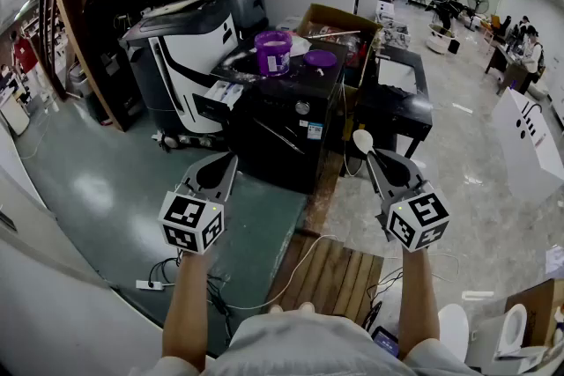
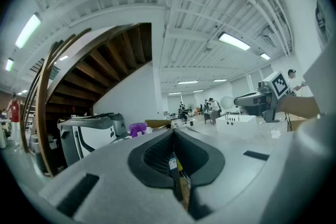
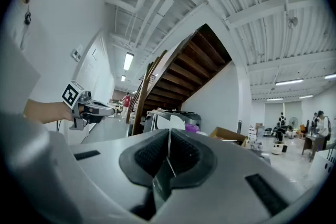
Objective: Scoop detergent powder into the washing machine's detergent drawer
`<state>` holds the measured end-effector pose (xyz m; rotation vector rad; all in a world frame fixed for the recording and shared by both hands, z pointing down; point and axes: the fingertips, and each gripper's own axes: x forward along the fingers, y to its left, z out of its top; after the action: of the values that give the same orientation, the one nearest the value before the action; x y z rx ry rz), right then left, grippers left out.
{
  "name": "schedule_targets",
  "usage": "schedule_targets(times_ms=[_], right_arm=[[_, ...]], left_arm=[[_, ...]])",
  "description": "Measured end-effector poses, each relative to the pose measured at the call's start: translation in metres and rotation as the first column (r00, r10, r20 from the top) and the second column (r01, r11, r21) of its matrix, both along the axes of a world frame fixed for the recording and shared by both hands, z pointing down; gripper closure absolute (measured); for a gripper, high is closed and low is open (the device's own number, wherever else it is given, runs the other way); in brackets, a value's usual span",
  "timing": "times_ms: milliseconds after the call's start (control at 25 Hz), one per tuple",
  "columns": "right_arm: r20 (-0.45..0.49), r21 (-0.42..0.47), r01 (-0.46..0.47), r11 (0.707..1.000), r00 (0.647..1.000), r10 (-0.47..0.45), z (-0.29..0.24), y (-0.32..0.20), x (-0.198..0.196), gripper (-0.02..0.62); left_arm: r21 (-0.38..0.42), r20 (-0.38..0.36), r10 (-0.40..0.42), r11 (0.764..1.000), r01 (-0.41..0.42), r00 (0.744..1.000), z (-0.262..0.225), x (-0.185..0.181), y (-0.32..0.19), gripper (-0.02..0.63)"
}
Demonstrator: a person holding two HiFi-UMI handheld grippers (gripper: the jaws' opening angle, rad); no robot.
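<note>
Right gripper (image 1: 369, 154) clamps a white scoop (image 1: 362, 141); left gripper (image 1: 232, 158) is closed; purple tub (image 1: 273, 52) label unreadable.

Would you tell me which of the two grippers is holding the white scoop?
The right gripper: the white scoop sticks out of its shut jaws, while the left gripper holds nothing.

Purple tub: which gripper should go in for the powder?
Right. The right gripper holds the white scoop by its handle; the left gripper is shut on nothing. Both hang about equally short of the tub.
</note>
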<state>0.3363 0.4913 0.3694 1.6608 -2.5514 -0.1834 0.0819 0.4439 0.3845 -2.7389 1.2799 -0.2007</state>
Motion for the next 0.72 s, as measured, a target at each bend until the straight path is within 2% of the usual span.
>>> schedule_targets(times_ms=[280,520,720], right_arm=[[0.008,0.018,0.012,1.000,1.000,-0.012,0.000,-0.019,0.015,0.583],[0.038,-0.007,0.053,0.999,0.998,-0.053,0.014,-0.041,0.015,0.583],[0.021,-0.039,0.081,0.996,0.997,-0.080,0.024,-0.079,0.014,0.583]], left_arm=[[-0.011,0.007,-0.037,0.999,0.037,0.999,0.007,0.005,-0.014,0.597],[-0.053,0.025,-0.081,0.995,0.082,0.996,0.027,-0.001,-0.024,0.597],[-0.070,0.020,-0.114,0.991,0.116,0.993,0.036,-0.004,-0.057,0.597]])
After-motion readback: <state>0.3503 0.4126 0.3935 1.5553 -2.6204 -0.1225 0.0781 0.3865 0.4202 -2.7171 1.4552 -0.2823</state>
